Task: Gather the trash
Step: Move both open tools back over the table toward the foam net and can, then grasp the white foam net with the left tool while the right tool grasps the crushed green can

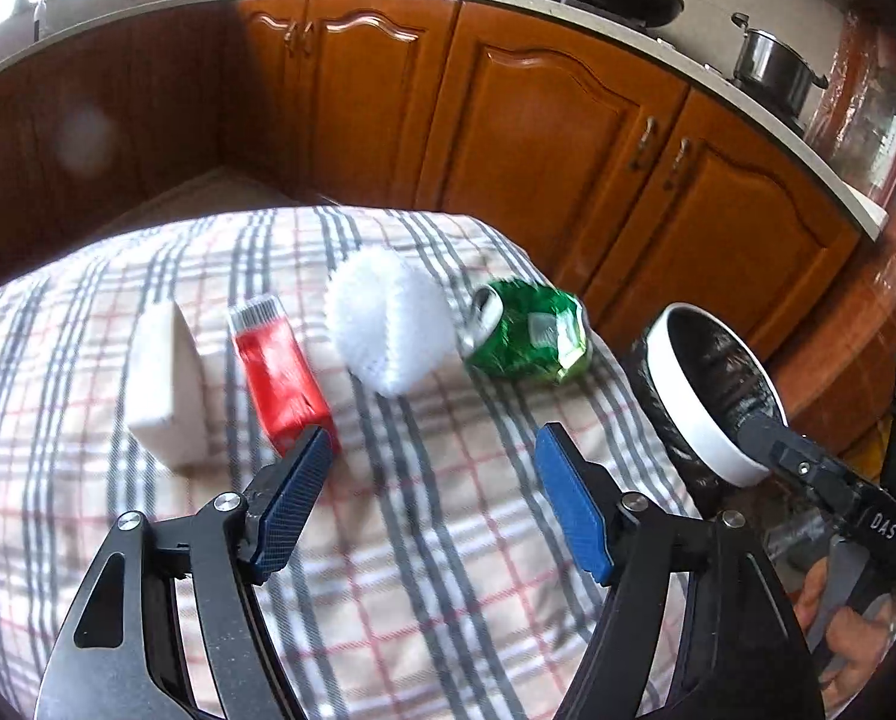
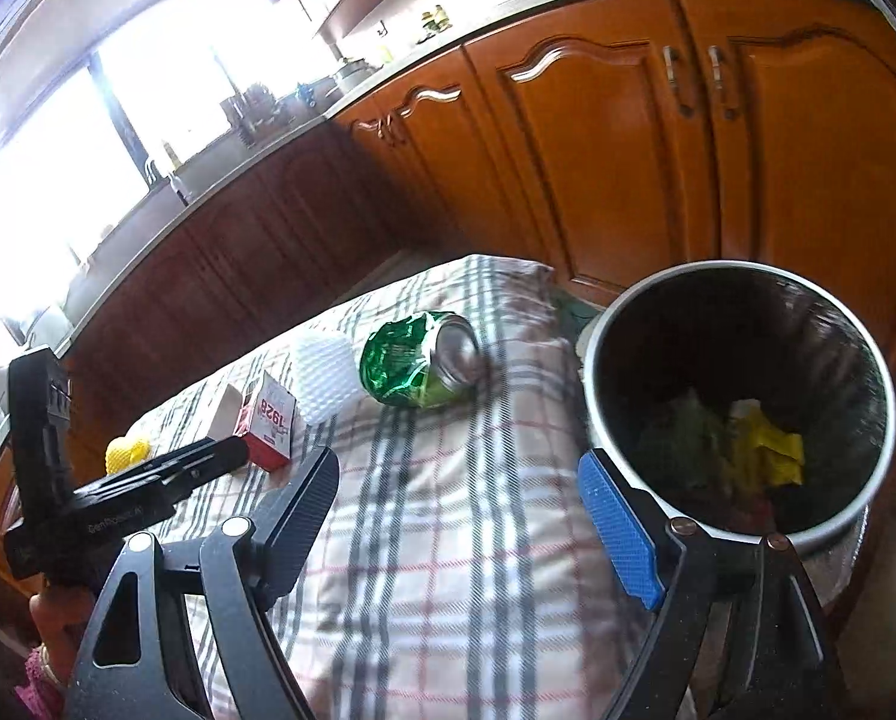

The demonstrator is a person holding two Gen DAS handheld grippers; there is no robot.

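Observation:
On the plaid cloth lie a crushed green can (image 1: 526, 330) (image 2: 421, 360), a white foam net (image 1: 388, 324) (image 2: 323, 381), a red carton (image 1: 280, 375) (image 2: 268, 426) and a white box (image 1: 166, 384) (image 2: 225, 414). My left gripper (image 1: 436, 468) is open and empty, just short of the foam net and carton. My right gripper (image 2: 460, 498) is open and empty, over the cloth between the can and the white-rimmed trash bin (image 2: 832, 522) (image 1: 706, 432). The bin holds yellow and green scraps. A yellow foam piece (image 2: 125, 453) lies at the far left.
The plaid-covered table (image 1: 418, 570) (image 2: 448, 570) drops off at its far edge toward wooden kitchen cabinets (image 1: 538, 138) (image 2: 658, 150). The bin stands at the table's right side. Pots (image 1: 772, 66) sit on the counter above.

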